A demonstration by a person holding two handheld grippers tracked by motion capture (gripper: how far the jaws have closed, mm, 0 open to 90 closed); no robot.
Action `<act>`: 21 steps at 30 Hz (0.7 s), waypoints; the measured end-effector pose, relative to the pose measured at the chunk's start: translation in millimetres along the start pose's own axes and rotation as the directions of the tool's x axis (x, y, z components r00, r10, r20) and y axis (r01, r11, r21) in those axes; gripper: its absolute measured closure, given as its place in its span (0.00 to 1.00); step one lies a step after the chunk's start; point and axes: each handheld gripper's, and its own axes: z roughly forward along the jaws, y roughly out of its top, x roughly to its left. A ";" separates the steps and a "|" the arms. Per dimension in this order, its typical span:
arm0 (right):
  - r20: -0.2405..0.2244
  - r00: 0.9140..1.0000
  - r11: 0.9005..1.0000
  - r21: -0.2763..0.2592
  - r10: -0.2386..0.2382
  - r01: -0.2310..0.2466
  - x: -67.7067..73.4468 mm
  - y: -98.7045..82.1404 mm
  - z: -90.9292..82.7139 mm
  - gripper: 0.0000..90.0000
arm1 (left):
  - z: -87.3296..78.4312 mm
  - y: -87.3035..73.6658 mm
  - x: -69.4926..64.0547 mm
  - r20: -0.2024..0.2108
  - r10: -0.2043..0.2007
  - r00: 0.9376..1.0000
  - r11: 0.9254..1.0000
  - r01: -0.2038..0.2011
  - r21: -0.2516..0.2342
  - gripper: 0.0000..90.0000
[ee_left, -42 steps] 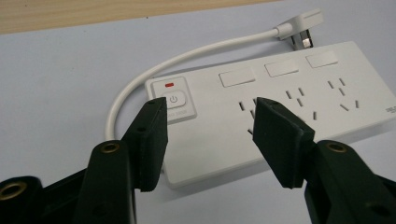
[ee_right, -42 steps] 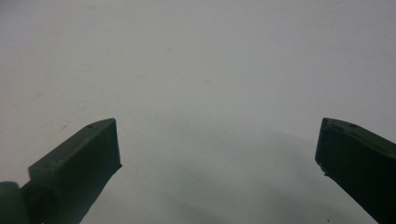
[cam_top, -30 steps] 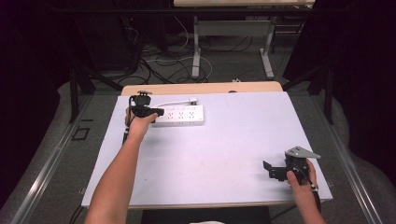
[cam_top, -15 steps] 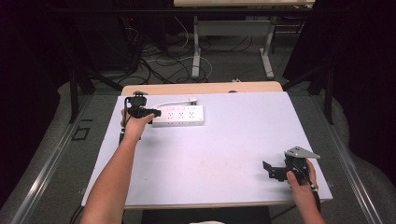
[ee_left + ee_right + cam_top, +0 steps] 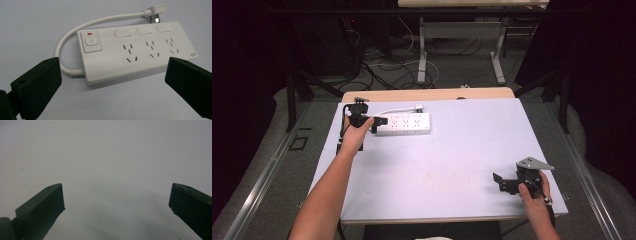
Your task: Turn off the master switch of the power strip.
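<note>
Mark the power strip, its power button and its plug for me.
power strip [image 5: 140, 53]: left gripper view, white top face among the sockets.
power button [image 5: 91, 41]: left gripper view, middle of the round-cornered key.
plug [image 5: 155, 11]: left gripper view, white plug body at the cord's end.

table [image 5: 452, 165]: pale top, wooden far edge | floor behind: cables [image 5: 377, 65], desk legs [image 5: 422, 55]

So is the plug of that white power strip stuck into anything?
No, out. The plug lies loose on the table behind the power strip.
</note>
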 end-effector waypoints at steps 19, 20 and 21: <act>0.000 1.000 1.000 -0.001 0.001 -0.001 0.5 -0.1 -0.4 0.00 | -30.7 -14.6 -19.8 0.071 0.146 0.987 0.989 -0.143 -0.046 0.01; 0.001 1.000 1.000 -0.001 0.001 -0.001 0.5 -0.2 -0.5 0.00 | -32.6 -15.6 -20.9 0.075 0.149 0.986 0.988 -0.146 -0.046 0.01; 0.001 1.000 1.000 -0.001 0.002 -0.002 0.6 -0.3 -0.6 0.00 | -34.5 -16.7 -21.4 0.079 0.156 0.985 0.987 -0.152 -0.053 0.01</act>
